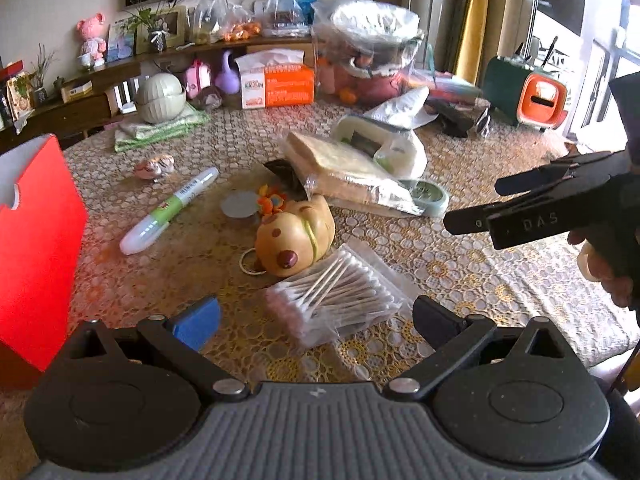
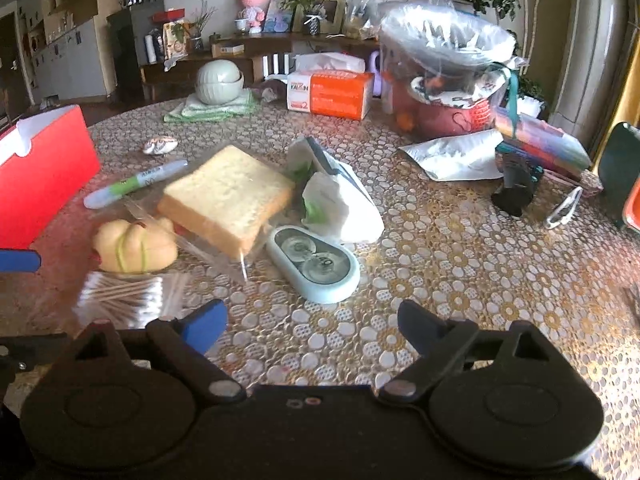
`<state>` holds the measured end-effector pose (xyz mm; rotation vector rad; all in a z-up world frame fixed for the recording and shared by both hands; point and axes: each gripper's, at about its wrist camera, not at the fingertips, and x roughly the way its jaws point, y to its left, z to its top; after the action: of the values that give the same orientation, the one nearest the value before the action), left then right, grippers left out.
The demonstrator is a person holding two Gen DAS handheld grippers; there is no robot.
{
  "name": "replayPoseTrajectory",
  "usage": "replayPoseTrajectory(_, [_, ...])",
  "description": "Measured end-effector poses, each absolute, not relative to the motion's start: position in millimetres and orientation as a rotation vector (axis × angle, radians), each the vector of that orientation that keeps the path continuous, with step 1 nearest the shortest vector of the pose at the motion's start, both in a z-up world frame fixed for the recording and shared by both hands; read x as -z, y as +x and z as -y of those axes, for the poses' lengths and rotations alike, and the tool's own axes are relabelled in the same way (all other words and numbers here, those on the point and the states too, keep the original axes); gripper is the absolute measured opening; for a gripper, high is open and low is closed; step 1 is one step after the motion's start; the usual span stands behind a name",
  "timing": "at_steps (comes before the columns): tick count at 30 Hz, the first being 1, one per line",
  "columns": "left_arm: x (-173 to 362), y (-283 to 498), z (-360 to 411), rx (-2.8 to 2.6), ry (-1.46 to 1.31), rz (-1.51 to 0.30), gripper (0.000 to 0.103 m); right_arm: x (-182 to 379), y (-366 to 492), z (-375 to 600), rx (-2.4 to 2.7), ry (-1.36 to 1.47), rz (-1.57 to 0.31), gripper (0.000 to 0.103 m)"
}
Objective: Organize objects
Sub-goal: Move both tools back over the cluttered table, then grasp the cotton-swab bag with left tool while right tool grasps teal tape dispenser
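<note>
A red cardboard box [image 1: 38,248] stands at the left of the lace-covered worktop [image 1: 420,248]; the left hand-held gripper [image 1: 316,318], wide open and empty, hovers over a clear bag of cotton swabs [image 1: 336,296], while the right hand-held gripper [image 2: 312,326], also agape and empty, hangs near a pale blue oval case [image 2: 314,264]

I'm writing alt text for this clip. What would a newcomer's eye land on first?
The bright red box standing at the table's left edge, then the bagged bread slice in the middle clutter. Nearer, a dog-shaped plush lies beside a cotton swab pack, with both claws open above the tablecloth.
</note>
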<state>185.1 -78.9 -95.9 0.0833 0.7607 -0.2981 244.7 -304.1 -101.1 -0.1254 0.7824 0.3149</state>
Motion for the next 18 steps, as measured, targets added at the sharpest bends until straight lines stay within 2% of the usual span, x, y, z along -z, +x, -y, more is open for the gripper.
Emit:
replayPoseTrajectory(4, [107, 196, 84, 0.292, 0.082, -0.773, 0.103, 113, 257, 305, -0.316, -0.155, -0.799, 0.085])
replayPoseTrajectory(18, [130, 219, 84, 0.382, 0.132, -0.786, 0.103, 131, 292, 307, -0.396, -0.178, -0.815, 0.082])
